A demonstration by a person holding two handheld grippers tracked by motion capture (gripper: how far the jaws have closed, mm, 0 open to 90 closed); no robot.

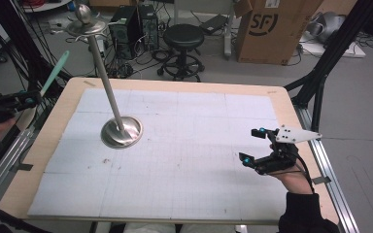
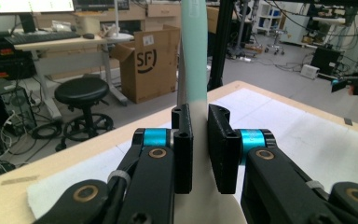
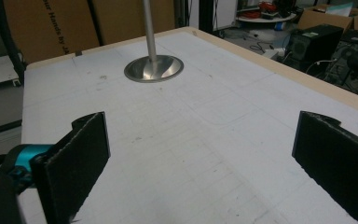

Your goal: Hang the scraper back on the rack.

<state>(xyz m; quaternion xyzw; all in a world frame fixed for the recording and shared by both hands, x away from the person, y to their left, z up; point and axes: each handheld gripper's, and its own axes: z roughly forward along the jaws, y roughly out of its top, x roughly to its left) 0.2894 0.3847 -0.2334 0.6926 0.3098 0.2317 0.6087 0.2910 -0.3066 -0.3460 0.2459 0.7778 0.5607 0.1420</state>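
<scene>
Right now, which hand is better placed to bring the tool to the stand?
Left, probably. The left gripper is shut on the mint tool, raised at the table's left edge. The right gripper is open and empty, resting far from the stand.

The left gripper (image 1: 26,101) held a mint-green spatula (image 1: 54,74) angled up past the table's (image 1: 48,141) left edge. A metal stand (image 1: 120,131) stood on the mat (image 1: 184,160); the right gripper (image 1: 253,145) rested open near the right edge.
</scene>
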